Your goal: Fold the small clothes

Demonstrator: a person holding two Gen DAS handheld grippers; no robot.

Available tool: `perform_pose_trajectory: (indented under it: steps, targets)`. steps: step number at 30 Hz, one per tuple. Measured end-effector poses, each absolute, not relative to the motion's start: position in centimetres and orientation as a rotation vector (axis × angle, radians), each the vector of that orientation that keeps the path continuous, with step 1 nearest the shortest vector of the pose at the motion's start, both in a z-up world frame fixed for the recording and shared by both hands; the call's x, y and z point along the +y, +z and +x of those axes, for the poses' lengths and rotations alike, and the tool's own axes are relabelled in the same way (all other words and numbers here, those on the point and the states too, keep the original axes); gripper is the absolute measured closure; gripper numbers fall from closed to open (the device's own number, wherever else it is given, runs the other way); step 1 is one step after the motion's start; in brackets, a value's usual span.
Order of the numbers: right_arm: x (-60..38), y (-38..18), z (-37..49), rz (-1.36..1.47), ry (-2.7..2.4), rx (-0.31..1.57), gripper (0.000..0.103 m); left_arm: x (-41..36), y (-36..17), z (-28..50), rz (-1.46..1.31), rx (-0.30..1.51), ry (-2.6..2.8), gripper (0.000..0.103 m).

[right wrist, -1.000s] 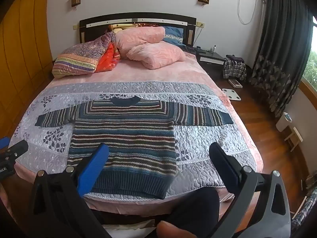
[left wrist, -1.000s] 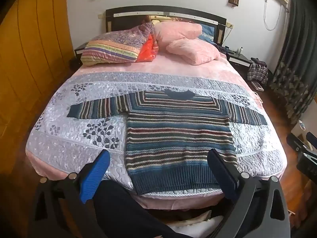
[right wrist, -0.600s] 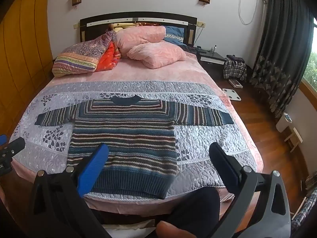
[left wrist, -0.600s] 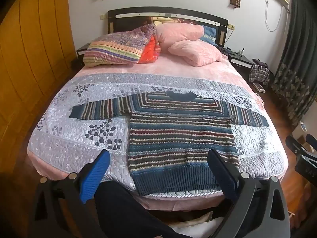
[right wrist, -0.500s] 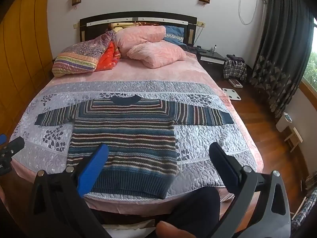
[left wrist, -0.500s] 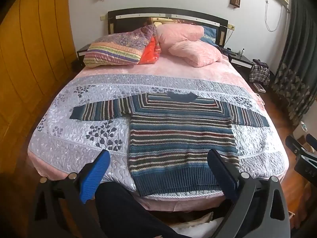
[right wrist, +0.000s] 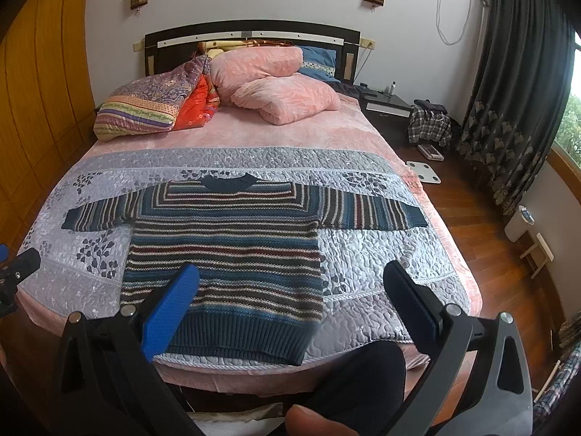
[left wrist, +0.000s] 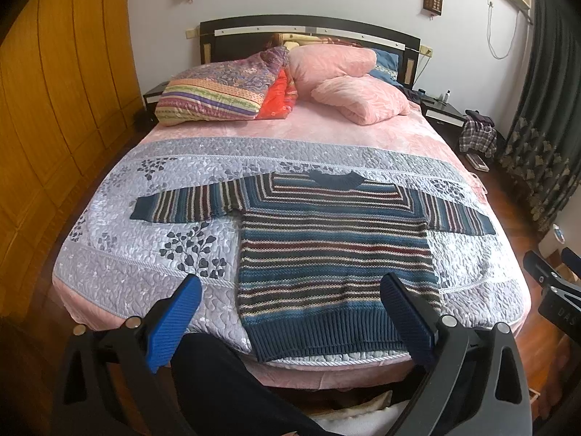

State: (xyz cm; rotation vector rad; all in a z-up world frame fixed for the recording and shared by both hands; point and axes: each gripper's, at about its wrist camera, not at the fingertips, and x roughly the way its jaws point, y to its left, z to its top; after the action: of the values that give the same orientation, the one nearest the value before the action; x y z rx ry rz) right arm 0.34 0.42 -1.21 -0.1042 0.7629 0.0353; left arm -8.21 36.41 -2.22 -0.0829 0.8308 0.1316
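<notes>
Two handheld grippers hang back from the foot of a bed, both with jaws spread wide and nothing between them. Ahead of the left gripper (left wrist: 290, 301) a striped knit sweater (left wrist: 334, 254) lies flat on the bed's grey quilted cover (left wrist: 120, 272), front up, neckline away from the camera and both sleeves stretched straight out to the sides. Its ribbed hem lies nearest the gripper, just short of the bed's near edge, with the sweater's body reaching from the middle of the gripper's opening to its right finger. From the right gripper (right wrist: 290, 287) the same sweater (right wrist: 225, 250) sits ahead and to the left, its hem corner behind the blue left finger, while bare quilt fills the rest of the opening.

Over the last second very little has changed. The left view has drifted slightly, so the sweater appears a touch further right and lower in frame; the right view is almost the same. The sweater itself has not moved or creased, and neither gripper has closed. This reads as a pause or a lining-up before the first fold, with no folding done yet. A likely next step is for each gripper to reach forward to a sleeve or a hem corner.

Beyond the sweater, pink pillows (left wrist: 359, 98) and a patterned folded quilt (left wrist: 218, 94) rest against the dark headboard (left wrist: 308, 27). A dark trouser leg (left wrist: 225, 388) of the person shows below the left gripper
</notes>
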Motion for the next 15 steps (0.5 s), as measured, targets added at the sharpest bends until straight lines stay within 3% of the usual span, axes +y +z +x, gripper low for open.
perform_pose_trajectory:
  steps: [15]
  targets:
    - [0.65,-1.12,0.53,-0.107,0.04,0.759,0.003,36.47,-1.97,-8.16,-0.074,0.818,0.151,0.004]
